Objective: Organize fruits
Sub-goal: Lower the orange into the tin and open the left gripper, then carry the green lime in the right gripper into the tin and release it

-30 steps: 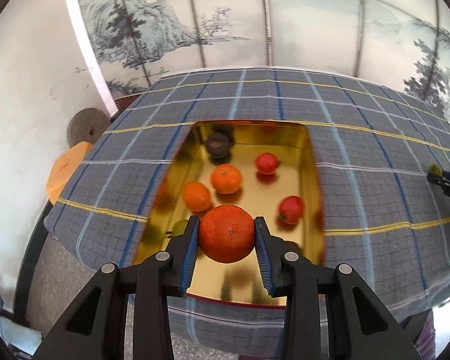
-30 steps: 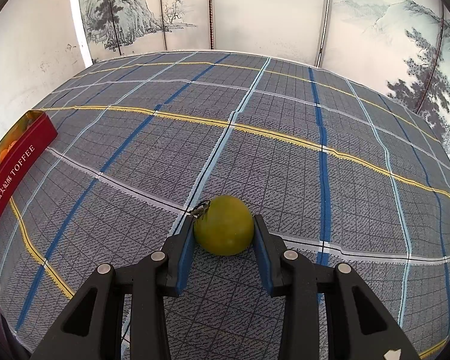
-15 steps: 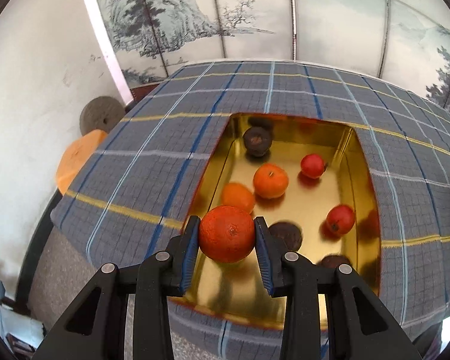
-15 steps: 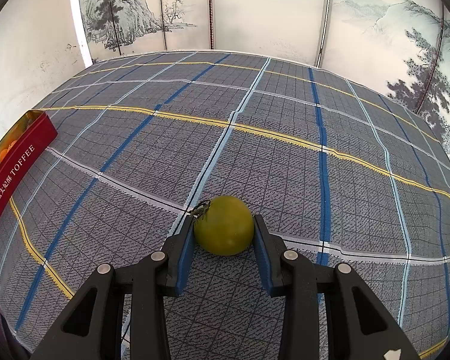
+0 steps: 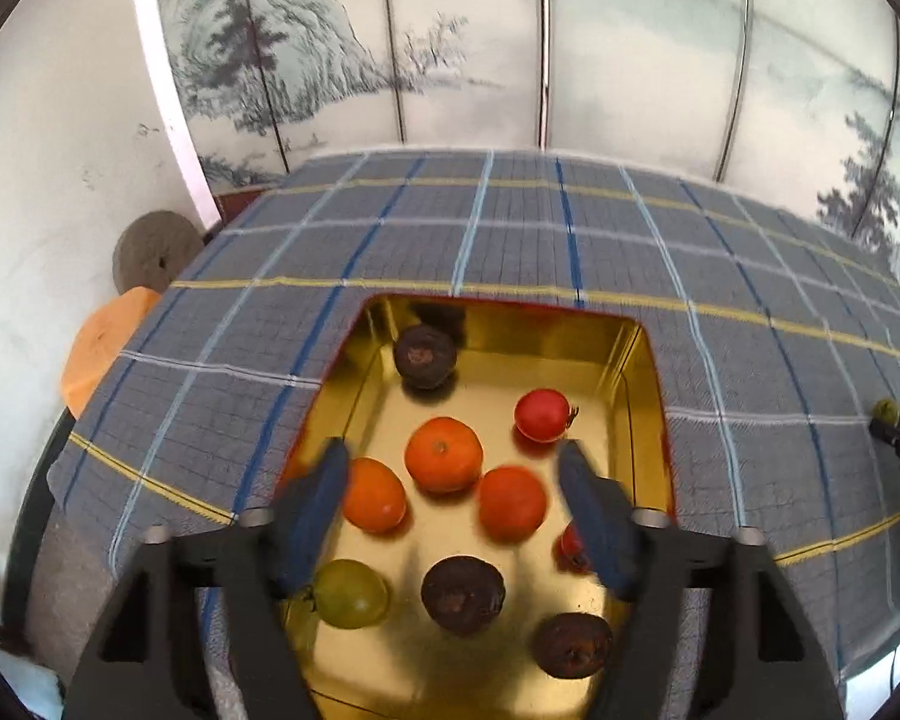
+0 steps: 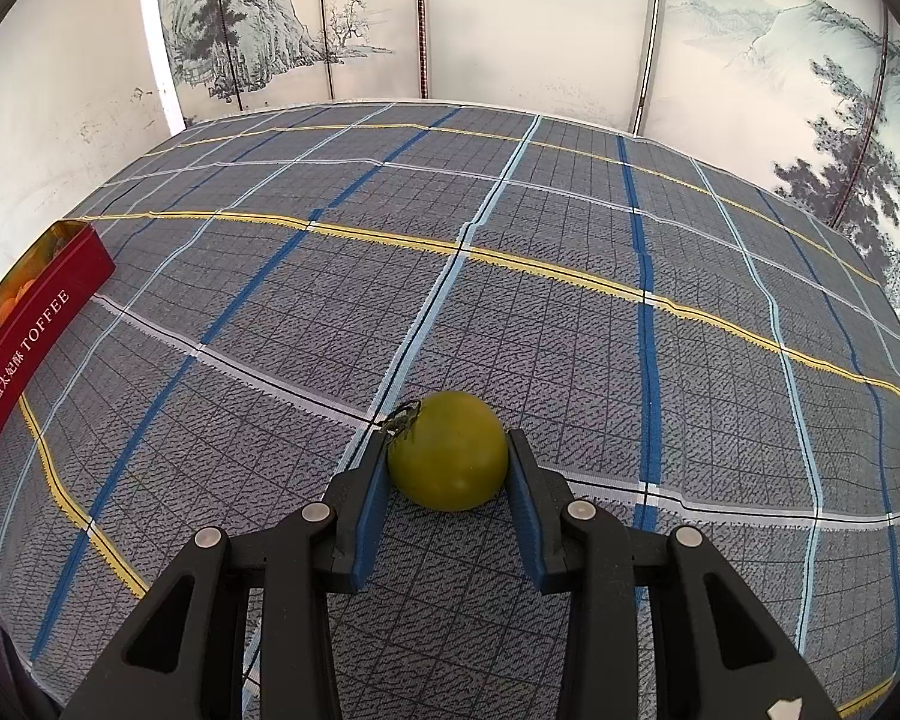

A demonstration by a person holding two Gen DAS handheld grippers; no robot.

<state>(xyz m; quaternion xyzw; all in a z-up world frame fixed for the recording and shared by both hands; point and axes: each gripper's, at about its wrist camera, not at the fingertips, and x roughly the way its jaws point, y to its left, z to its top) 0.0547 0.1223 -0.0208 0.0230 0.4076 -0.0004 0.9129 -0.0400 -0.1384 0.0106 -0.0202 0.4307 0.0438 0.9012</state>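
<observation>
the left gripper hangs above the gold tin with its jaws released and wide apart, and nothing is between them. in the tin, an orange fruit lies under the gap of the jaws, close beside two other orange fruits. a red tomato lies further back, a green fruit lies near the left finger, and three dark brown fruits lie in the tin too. the right gripper has its jaws grasping a green tomato, which touches the checked cloth on the desk. the red side of the tin, with the word toffee, is far to the left.
</observation>
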